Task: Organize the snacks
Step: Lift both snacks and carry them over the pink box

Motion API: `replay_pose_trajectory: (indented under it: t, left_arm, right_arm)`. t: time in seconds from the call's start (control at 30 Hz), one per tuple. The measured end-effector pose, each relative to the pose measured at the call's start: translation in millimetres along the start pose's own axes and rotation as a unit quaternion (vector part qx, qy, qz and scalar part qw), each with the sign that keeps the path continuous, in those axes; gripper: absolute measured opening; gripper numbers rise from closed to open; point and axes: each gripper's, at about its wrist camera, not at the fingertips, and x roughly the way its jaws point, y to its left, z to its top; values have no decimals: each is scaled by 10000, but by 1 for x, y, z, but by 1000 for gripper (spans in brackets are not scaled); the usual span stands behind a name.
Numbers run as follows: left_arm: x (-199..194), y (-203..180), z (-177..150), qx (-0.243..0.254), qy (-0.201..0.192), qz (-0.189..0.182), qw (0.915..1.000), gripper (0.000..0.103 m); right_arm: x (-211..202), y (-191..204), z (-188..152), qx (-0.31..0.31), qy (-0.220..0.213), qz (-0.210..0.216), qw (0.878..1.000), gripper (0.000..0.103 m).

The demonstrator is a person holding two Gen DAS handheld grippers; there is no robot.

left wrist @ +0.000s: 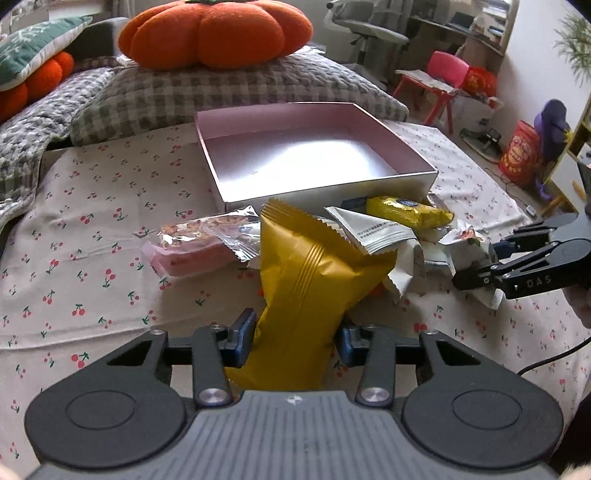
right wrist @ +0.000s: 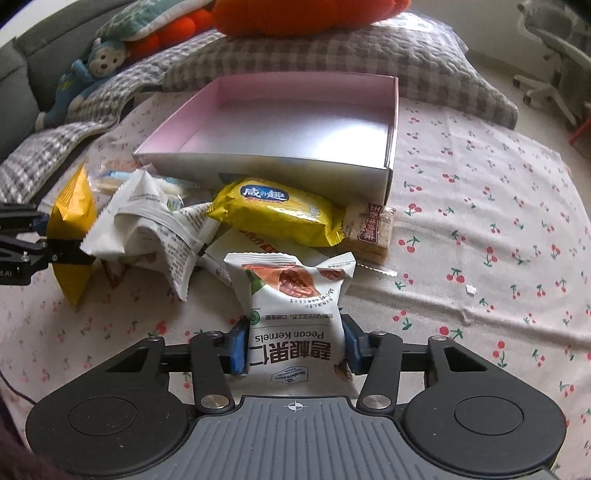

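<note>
**Both grippers clamped on snack packets in front of the open box**

Nearest the left wrist camera, the left gripper (left wrist: 293, 338) pinches the lower end of a gold packet (left wrist: 314, 280), blue pads pressed into both of its sides so the foil bulges above them. The packet stands tilted up off the cherry-print cloth (left wrist: 92, 266).

The right gripper (right wrist: 293, 347) squeezes a white pecan kernel packet (right wrist: 295, 314) in the same way, its pads (right wrist: 236, 349) tight against the packet's edges.

Just beyond lies the loose pile: a crumpled white wrapper (right wrist: 147, 221) touching the gold packet, a yellow biscuit packet (right wrist: 273, 210) resting on other wrappers, and a clear bar wrapper (right wrist: 369, 229) by the box's near corner. To the left, apart from the pile, sits a pink nut bar (left wrist: 195, 251).

Behind the pile, touching it, the shallow pink box (left wrist: 332, 186) sits open. Farther back are a checked quilt (left wrist: 221, 88) and an orange pumpkin cushion (left wrist: 214, 33) on top.
</note>
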Motion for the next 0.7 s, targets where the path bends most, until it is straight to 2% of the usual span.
replay_pose_trajectory:
  t: [0.4,0.7]
  left_arm:
    - [-11,0,4,-316,18,-139,9994,38]
    - [-25,-2,19,-517,-220,-157,9983,37]
  right_arm:
    - [-12,0,5,269,-19,55,9996,46]
    - [-27,-4,18,492,-192,82,9986,46]
